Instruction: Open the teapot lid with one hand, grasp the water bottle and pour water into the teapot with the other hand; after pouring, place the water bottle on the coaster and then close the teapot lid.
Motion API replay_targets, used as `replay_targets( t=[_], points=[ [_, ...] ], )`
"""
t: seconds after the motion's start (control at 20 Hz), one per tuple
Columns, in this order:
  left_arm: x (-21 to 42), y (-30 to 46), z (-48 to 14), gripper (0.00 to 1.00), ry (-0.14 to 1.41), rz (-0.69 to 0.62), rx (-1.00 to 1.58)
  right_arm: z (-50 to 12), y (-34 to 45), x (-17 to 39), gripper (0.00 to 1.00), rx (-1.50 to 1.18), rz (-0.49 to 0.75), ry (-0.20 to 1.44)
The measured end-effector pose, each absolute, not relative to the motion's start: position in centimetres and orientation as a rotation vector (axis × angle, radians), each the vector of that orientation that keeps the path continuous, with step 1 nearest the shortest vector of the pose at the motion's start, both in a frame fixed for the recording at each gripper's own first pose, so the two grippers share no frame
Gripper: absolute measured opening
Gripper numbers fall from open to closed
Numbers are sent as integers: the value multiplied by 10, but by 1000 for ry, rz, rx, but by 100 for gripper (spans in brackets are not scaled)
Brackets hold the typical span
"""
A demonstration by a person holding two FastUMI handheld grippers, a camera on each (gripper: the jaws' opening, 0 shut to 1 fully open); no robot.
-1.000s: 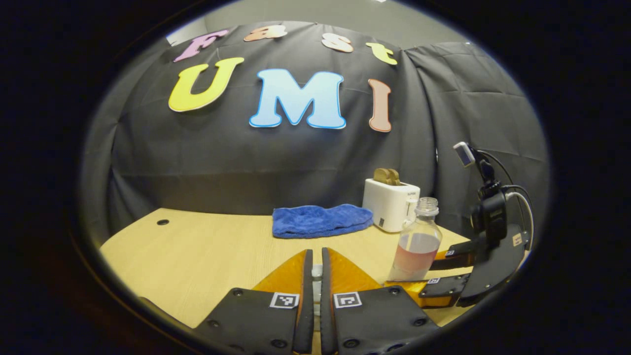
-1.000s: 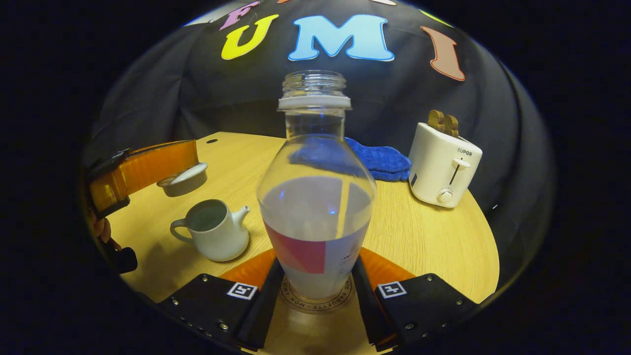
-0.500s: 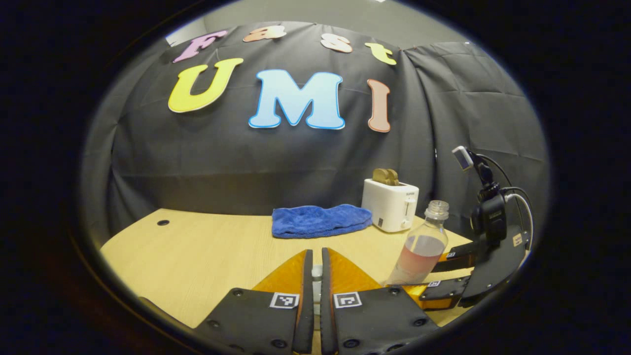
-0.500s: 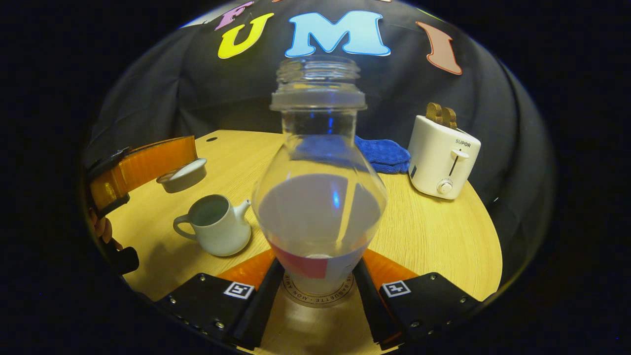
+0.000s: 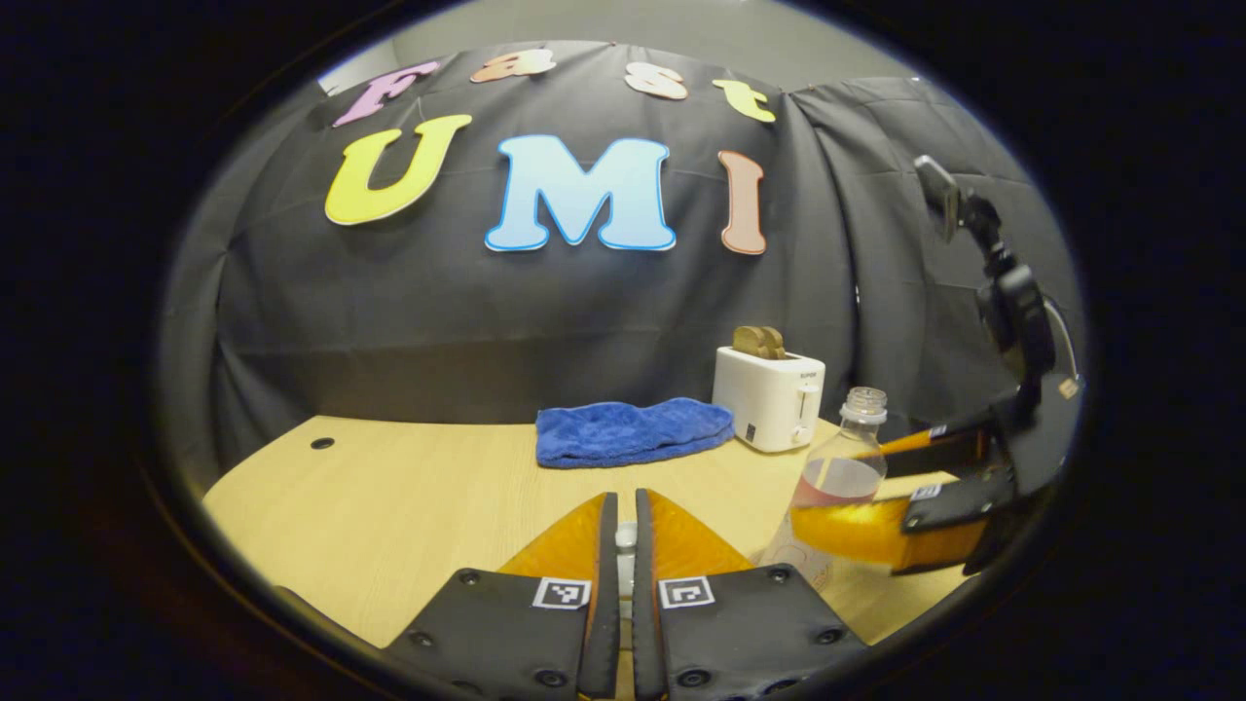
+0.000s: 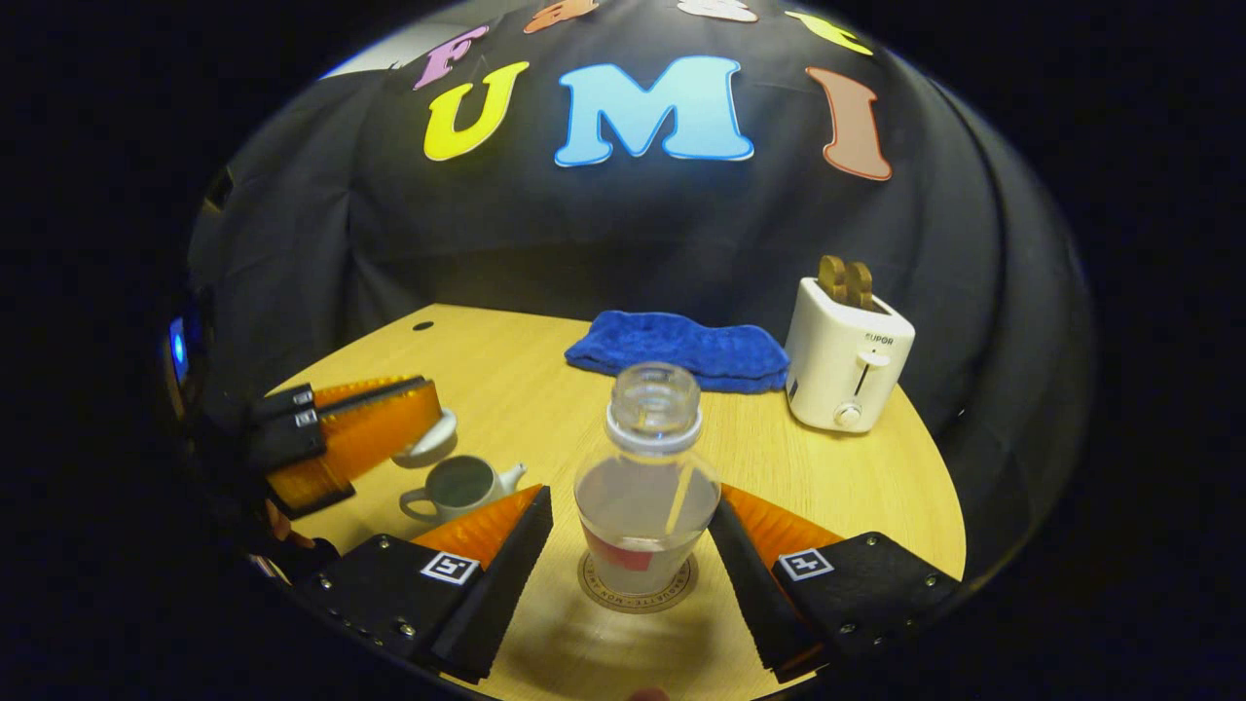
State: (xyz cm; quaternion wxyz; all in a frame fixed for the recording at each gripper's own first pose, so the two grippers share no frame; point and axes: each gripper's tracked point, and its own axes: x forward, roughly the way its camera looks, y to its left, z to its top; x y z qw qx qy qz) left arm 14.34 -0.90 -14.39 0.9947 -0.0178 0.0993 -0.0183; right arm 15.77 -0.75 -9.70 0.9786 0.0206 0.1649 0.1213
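In the right gripper view, reading left to right: your left tongs [image 6: 365, 438] hold the white ceramic teapot lid [image 6: 426, 446] aloft, their fingers pressed together on it, above the open white ceramic teapot [image 6: 458, 487] on the pale wooden counter [image 6: 837, 477]. The clear plastic water bottle [image 6: 647, 487], part full, stands upright on the round printed coaster [image 6: 638, 596]; your right tongs [image 6: 633, 545] are spread, fingers clear of it on either side. Judged from this, the bottle is set down, and closing the teapot is the step in hand: you must lower the lid squarely onto the rim. The left gripper view hides teapot and coaster, but shows the bottle [image 5: 827, 487] near the right tongs [image 5: 876, 506].
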Motion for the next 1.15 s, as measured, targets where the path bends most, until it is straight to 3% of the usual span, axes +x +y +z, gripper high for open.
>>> replay_targets(
  t=[0.5, 1.15],
  points=[
    [147, -15, -179, 12, 247, -69, -14, 14, -41, 122, 96, 121, 110, 103],
    [151, -19, -200, 12, 262, -77, -2, 9, -51, 80, 96, 118, 29, 156]
  ],
)
